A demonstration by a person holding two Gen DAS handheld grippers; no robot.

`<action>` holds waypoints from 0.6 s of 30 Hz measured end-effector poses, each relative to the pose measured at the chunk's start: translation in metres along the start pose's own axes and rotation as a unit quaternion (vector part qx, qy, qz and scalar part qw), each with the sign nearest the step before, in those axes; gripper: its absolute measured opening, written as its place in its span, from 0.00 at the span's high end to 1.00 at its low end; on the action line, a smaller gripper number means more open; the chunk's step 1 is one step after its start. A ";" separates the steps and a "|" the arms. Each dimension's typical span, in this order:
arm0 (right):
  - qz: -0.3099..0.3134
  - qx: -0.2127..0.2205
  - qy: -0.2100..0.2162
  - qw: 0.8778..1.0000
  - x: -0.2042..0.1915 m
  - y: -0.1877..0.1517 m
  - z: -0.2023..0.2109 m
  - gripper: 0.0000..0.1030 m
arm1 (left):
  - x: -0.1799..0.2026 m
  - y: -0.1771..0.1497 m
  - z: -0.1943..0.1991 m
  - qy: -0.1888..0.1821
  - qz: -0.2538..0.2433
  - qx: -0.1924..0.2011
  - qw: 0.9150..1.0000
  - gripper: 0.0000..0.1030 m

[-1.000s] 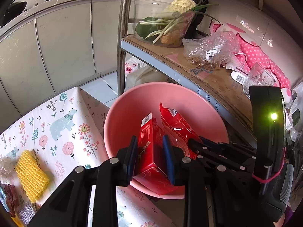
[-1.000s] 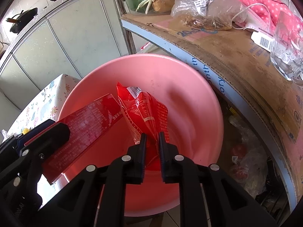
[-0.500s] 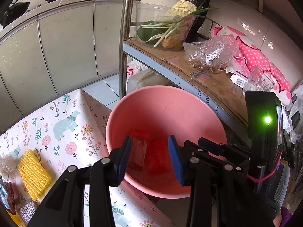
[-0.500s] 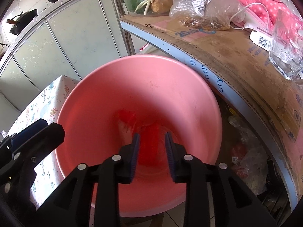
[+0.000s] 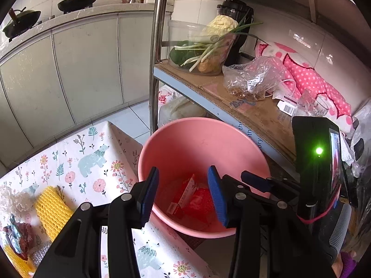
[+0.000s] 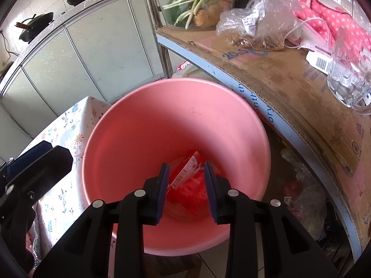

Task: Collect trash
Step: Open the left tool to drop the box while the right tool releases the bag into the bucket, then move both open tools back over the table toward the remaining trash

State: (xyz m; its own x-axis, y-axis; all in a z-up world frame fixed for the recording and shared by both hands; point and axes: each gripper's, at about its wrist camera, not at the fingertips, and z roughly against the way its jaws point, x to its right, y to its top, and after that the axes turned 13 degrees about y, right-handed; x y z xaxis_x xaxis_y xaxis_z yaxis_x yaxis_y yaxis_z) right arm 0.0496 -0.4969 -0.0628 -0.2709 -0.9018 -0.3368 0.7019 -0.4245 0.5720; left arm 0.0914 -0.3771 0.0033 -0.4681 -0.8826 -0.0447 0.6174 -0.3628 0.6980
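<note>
Both grippers hang over the round pink plastic bucket (image 6: 143,120), and the 2 pieces of trash now lie at its bottom: a flat red cardboard carton (image 6: 185,173) with a white printed edge, leaning on a crumpled red plastic wrapper (image 6: 192,197). The left gripper (image 5: 183,194) has just been opening its jaws and stands about half open, holding nothing; the right gripper (image 6: 186,190) has also just been opening, to a narrower gap, and nothing is between its blue pads either. The drop looks done. To finish it well, I would lift both grippers straight up clear of the rim before swinging left, so no finger catches the bucket wall and tips it.

More trash waits on the white floral tablecloth (image 5: 76,153) to the left: a yellow foam mesh sleeve (image 5: 52,210), a clear crinkled plastic scrap (image 5: 14,202), and a dark crumpled foil wrapper (image 5: 18,236) near the left edge. To the right stands a metal shelf lined with brown cardboard (image 6: 278,69), bearing a clear tub of green onions (image 5: 199,46), a clear plastic bag (image 6: 257,16), a glass mug (image 6: 347,74) and pink dotted cloth (image 5: 310,81). At the far side, pale cabinets run under a counter with 2 black woks (image 5: 76,0).
</note>
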 end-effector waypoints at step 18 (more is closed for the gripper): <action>0.028 0.033 0.013 0.999 -0.021 0.000 0.038 0.68 | -0.002 -0.002 0.051 0.008 -0.003 0.033 0.999 0.55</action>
State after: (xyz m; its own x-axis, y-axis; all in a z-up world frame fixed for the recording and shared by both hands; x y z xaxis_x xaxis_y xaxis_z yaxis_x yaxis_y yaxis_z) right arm 0.0300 -0.4814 -0.0277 -0.2144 -0.9222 -0.3219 0.6697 -0.3786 0.6388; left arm 0.0592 -0.3592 0.0384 -0.4618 -0.8850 -0.0602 0.5709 -0.3485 0.7434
